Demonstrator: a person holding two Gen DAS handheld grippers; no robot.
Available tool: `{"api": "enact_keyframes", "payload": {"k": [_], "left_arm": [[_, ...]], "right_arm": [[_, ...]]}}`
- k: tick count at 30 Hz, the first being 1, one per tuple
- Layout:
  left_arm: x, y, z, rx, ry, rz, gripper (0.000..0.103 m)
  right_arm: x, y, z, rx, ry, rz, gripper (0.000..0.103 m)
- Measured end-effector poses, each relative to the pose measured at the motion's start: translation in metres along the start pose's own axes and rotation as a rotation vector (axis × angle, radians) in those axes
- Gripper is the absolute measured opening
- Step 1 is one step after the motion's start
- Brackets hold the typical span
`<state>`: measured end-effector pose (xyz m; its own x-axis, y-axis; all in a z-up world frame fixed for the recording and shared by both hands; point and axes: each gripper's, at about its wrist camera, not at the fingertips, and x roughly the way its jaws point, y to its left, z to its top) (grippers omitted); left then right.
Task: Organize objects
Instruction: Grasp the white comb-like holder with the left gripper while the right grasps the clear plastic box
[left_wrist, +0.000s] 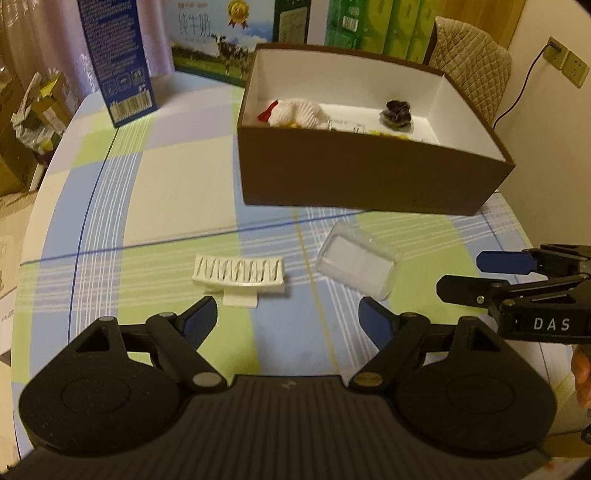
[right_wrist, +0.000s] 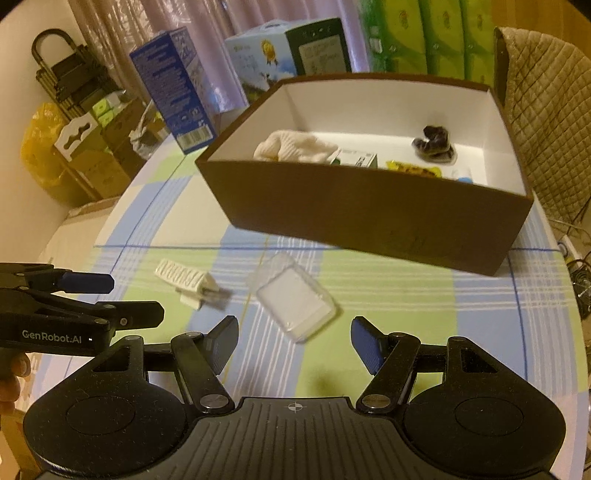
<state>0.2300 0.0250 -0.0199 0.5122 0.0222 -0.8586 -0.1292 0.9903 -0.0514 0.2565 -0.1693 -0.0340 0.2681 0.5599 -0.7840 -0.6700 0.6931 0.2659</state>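
Right claw (right_wrist: 293, 341) released, empty | clear case (right_wrist: 295, 301) just before it, nearer than brown box (right_wrist: 369, 218) | straddle case's short sides, clench gently | left claw (left_wrist: 288, 319) released

Left wrist view: low over checked tablecloth (left_wrist: 155, 206), facing brown box (left_wrist: 369, 177) from near, slightly left. Right wrist view: same height, angled from right. Shared: box, white clip (left_wrist: 240, 275), clear case (right_wrist: 295, 301), each other's gripper.
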Motion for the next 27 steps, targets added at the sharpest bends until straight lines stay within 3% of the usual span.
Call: {"api": "enact_keyframes", "payload": {"k": [22,27], "left_arm": [[0.033,0.018,-0.007,-0.055,0.056,0.022,0.081],[0.043,0.022,-0.005,-0.057,0.068,0.018,0.081]], "right_arm": [[0.045,0.001,-0.008,-0.078,0.057,-0.01,0.065],[0.063,0.001,-0.005,-0.143,0.051,-0.018,0.072]]}}
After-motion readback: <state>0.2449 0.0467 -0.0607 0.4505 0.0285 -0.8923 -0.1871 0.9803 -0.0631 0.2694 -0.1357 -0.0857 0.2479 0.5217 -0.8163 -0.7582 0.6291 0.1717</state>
